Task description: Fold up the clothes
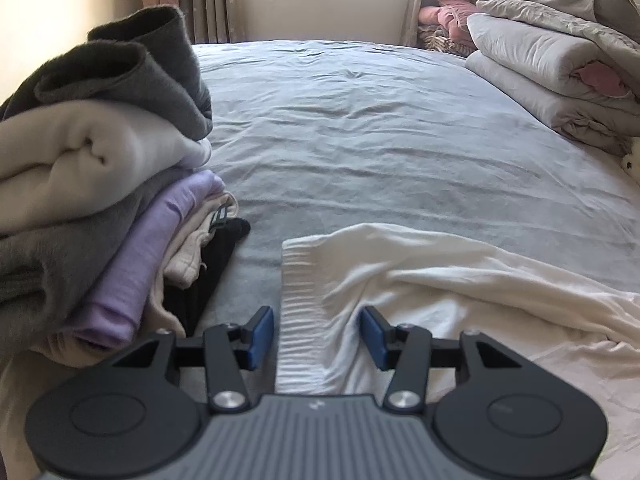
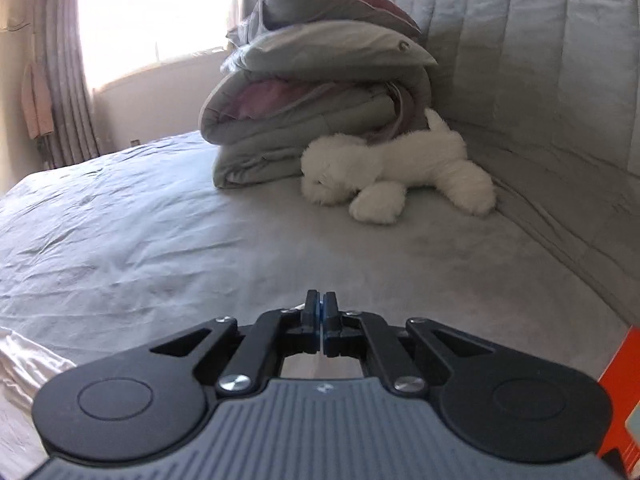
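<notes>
On grey bedsheet (image 1: 380, 128): white garment (image 1: 440, 280), folded stack (image 1: 100, 200) nearby.

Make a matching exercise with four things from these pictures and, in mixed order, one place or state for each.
Things:
1. left tongs
2. right tongs
3. plush toy
4. lilac top

Places or states:
A. lies beside the folded duvet
B. shut, with nothing held
C. inside the pile of folded clothes
D. open, around the ribbed hem of the white garment

Pairs: 1-D, 2-B, 3-A, 4-C
</notes>
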A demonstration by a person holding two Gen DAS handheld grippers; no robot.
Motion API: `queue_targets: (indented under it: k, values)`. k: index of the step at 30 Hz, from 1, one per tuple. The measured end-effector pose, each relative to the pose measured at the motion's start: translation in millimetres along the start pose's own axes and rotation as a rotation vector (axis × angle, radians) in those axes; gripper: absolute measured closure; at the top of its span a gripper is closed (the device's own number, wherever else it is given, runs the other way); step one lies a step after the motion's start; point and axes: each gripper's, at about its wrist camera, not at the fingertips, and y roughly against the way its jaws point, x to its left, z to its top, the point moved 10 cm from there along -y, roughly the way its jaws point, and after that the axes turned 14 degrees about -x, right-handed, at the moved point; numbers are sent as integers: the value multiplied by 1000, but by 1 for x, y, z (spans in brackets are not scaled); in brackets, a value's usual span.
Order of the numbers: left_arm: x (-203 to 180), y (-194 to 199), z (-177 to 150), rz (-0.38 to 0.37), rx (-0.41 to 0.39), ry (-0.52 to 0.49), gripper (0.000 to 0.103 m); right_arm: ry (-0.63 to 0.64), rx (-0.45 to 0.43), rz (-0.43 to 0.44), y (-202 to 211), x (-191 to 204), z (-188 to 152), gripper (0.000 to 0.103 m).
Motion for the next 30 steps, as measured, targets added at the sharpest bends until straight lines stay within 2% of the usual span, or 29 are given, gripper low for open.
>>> queue_targets:
  k: [1,3,7,8,10,11,12,17,19,21,24,26,27,28,29,30]
  values:
    - [0,-1,2,-2,-4,2,53,-1,3,-6,0,0,0,103]
    - [-1,-3,5,-6,-11,5,54,-118,9,8,1,-5,5,103]
    - [-2,-9,1,3,2,-21,56,-693,21,33,1,-45,14,103]
    - [-2,-9,0,5,4,-27,57,-779,30,18,-2,-54,12,103]
    - [-3,-9,0,6,1,-34,59,-829,70,-78,-18,-72,-6,103]
    - [-4,-8,0,7,-1,-37,60,-780,96,-106,-22,-73,-14,101]
    - [-4,-8,0,7,-3,-41,60,-730,120,-133,-25,-74,-21,89]
    - [-7,-7,-1,9,-11,-59,64,-481,242,-264,-39,-81,-56,85]
    - [-8,-6,-1,10,-14,-66,66,-408,261,-207,-28,-65,-50,45]
    - [-9,-6,-1,11,-18,-73,69,-360,290,-152,-16,-52,-52,40]
    - [-11,-5,-2,14,-24,-91,76,-399,376,-115,-11,-40,-77,41]
    - [-13,-3,-1,17,-31,-120,78,-323,398,-139,-20,-36,-86,55]
    - [-14,-2,-1,19,-35,-128,78,-276,404,-151,-24,-35,-89,71]
    - [-14,-2,-1,19,-37,-129,79,-263,396,-170,-26,-36,-88,96]
    - [-12,-2,0,19,-38,-122,79,-251,388,-189,-27,-38,-86,100]
    - [-11,-2,1,20,-40,-114,80,-293,370,-181,-26,-42,-83,100]
